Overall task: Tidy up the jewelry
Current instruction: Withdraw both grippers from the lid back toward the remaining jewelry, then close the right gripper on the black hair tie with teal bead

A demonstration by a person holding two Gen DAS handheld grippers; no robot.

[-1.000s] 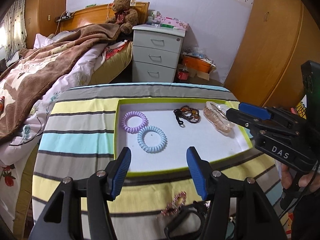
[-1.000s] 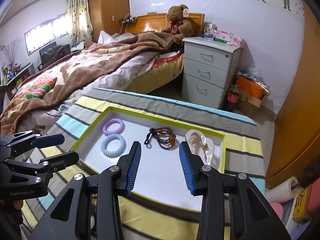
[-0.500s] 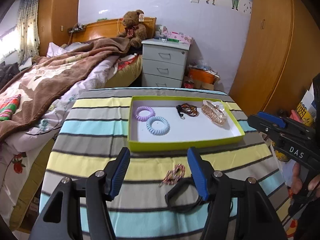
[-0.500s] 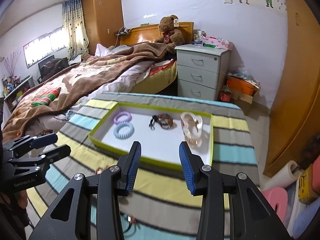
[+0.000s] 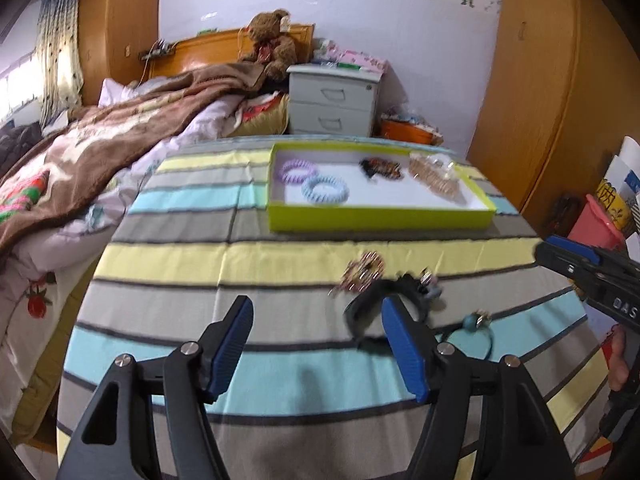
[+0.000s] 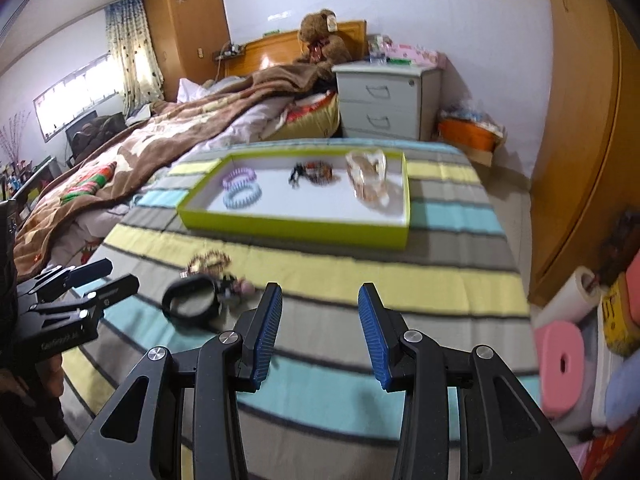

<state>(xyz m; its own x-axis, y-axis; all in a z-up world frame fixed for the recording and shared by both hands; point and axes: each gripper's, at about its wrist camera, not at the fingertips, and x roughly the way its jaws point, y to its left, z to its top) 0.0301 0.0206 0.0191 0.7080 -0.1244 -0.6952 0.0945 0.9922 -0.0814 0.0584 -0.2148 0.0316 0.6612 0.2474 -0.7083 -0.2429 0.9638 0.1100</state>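
A lime-green tray [image 5: 378, 216] [image 6: 296, 226] on the striped table holds a purple coil tie [image 5: 298, 170], a blue coil tie [image 5: 325, 190], a dark bead bracelet [image 5: 380, 168] and a clear hair claw [image 5: 434, 178]. In front of it lie a pink-gold bracelet [image 5: 362, 270] [image 6: 208, 261], a black bangle [image 5: 374, 308] [image 6: 191, 306] and a teal-bead hair tie [image 5: 476, 326]. My left gripper [image 5: 316, 346] is open and empty, just left of the bangle. My right gripper [image 6: 320, 332] is open and empty above the cloth.
The striped cloth [image 5: 248, 260] covers the table. A bed with a brown blanket [image 5: 100, 152] lies to the left. A grey nightstand [image 5: 332, 104] and a teddy bear [image 5: 270, 42] stand behind. Wooden wardrobes [image 6: 580, 140] and pink boxes [image 6: 560, 368] are on the right.
Both grippers have pulled back from the tray toward the table's near edge. The loose jewelry in front of the tray has come fully into view. Both stay open.
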